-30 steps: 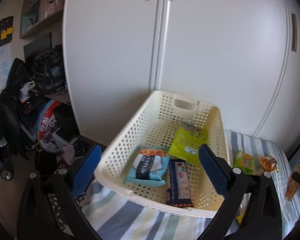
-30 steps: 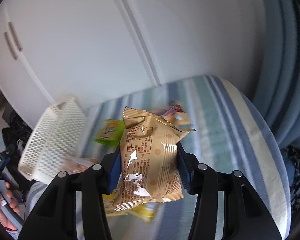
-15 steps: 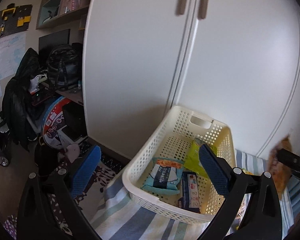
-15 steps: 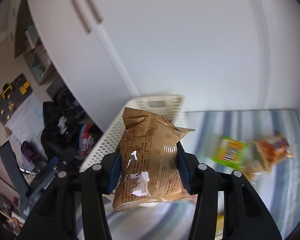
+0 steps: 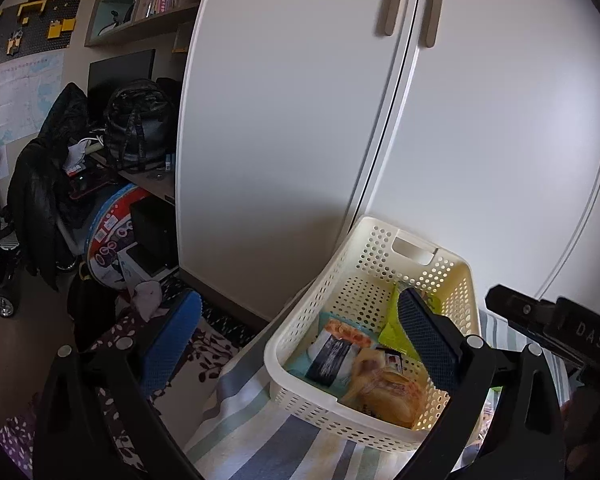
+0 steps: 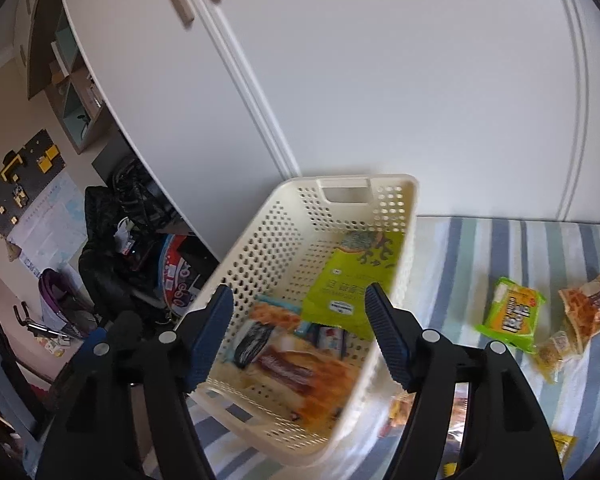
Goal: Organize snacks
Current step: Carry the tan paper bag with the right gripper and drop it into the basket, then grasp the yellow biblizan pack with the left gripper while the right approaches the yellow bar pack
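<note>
Release step, by the look of it: best to lift right gripper (image 6: 298,336) straight up, jaws spread wide and empty, clear of cream basket (image 6: 408,216) rim, then swing right toward loose packets (image 6: 510,316) on striped bedding (image 6: 480,240). Tan snack bag (image 6: 300,368) lies blurred, glossy and crinkled, in basket's near end among other packs. Left gripper (image 5: 296,340) hangs open, empty.

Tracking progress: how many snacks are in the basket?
4: green pack at the back, teal pack left, brown pack in front, bar partly under it. Others may be hidden.
</note>
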A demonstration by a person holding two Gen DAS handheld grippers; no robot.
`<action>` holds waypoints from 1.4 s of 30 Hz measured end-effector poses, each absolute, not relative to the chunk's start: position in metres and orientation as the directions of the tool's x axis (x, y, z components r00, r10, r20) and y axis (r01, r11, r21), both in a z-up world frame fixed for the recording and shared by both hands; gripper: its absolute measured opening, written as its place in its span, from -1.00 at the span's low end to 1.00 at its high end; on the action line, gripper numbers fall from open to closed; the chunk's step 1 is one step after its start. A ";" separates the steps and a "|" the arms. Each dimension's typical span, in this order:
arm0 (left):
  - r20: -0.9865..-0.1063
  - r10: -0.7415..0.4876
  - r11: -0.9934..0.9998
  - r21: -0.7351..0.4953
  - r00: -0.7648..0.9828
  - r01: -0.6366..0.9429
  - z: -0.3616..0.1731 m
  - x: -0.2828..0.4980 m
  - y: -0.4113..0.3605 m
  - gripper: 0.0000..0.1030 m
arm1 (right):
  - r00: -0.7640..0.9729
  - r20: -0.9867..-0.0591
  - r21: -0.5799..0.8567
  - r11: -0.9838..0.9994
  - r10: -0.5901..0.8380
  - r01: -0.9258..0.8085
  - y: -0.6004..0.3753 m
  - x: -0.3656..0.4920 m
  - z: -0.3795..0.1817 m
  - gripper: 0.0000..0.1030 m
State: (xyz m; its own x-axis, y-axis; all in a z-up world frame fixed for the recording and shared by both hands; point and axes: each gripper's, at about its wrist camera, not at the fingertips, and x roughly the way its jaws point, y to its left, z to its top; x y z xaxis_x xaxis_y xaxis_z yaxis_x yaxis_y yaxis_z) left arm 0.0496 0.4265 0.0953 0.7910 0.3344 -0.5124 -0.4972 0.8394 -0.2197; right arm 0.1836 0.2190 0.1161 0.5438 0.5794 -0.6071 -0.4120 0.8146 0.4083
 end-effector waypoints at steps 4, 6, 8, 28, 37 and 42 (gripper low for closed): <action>-0.512 0.324 0.849 -0.214 0.796 -0.484 0.096 0.050 0.420 0.94 | 0.557 -0.614 0.415 0.829 0.560 -0.375 0.197 0.180 0.114 0.32; -0.510 0.321 0.852 -0.212 0.798 -0.478 0.096 0.050 0.418 0.94 | 0.566 -0.617 0.407 0.837 0.547 -0.366 0.187 0.177 0.112 0.32; -0.510 0.314 0.856 -0.213 0.801 -0.471 0.096 0.050 0.416 0.94 | 0.575 -0.624 0.398 0.848 0.529 -0.350 0.172 0.173 0.110 0.32; -0.499 0.234 0.909 -0.192 0.834 -0.370 0.099 0.055 0.382 0.94 | 0.564 -0.724 0.340 0.917 0.397 -0.209 0.079 0.147 0.068 0.34; -0.500 0.148 0.948 -0.175 0.853 -0.267 0.105 0.057 0.352 0.94 | 0.517 -0.800 0.267 0.952 0.306 -0.151 0.029 0.132 0.045 0.50; -0.507 0.090 0.965 -0.167 0.857 -0.200 0.108 0.057 0.333 0.94 | 0.447 -0.846 0.222 0.954 0.291 -0.201 0.015 0.132 0.028 0.51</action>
State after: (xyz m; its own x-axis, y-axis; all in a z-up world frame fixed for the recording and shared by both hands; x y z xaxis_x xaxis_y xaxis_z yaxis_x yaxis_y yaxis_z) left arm 0.0568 0.3335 0.1081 0.8575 0.0904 -0.5065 -0.2004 0.9654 -0.1670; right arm 0.1325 0.0152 0.0275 0.4472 0.2906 -0.8459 -0.2007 0.9542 0.2217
